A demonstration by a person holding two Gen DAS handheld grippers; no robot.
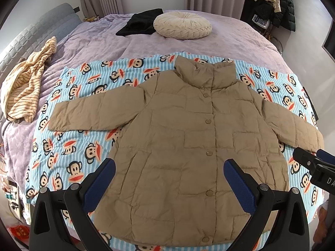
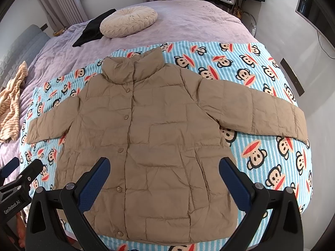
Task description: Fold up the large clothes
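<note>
A tan quilted puffer jacket (image 1: 188, 138) lies flat, front up and buttoned, with both sleeves spread out, on a blue striped monkey-print blanket (image 1: 83, 146). It also shows in the right wrist view (image 2: 159, 138). My left gripper (image 1: 168, 167) is open and empty, hovering above the jacket's lower half. My right gripper (image 2: 164, 167) is open and empty, also above the lower half. The right gripper shows at the right edge of the left wrist view (image 1: 312, 159), near the jacket's right sleeve cuff. The left gripper shows at the left edge of the right wrist view (image 2: 18, 175).
The blanket lies on a bed with a lilac cover (image 1: 146, 41). A round cream cushion (image 1: 182, 25) and a black garment (image 1: 140, 23) lie at the far side. A striped yellow garment (image 1: 27, 83) lies at the left. Coats hang at the far right (image 1: 274, 2).
</note>
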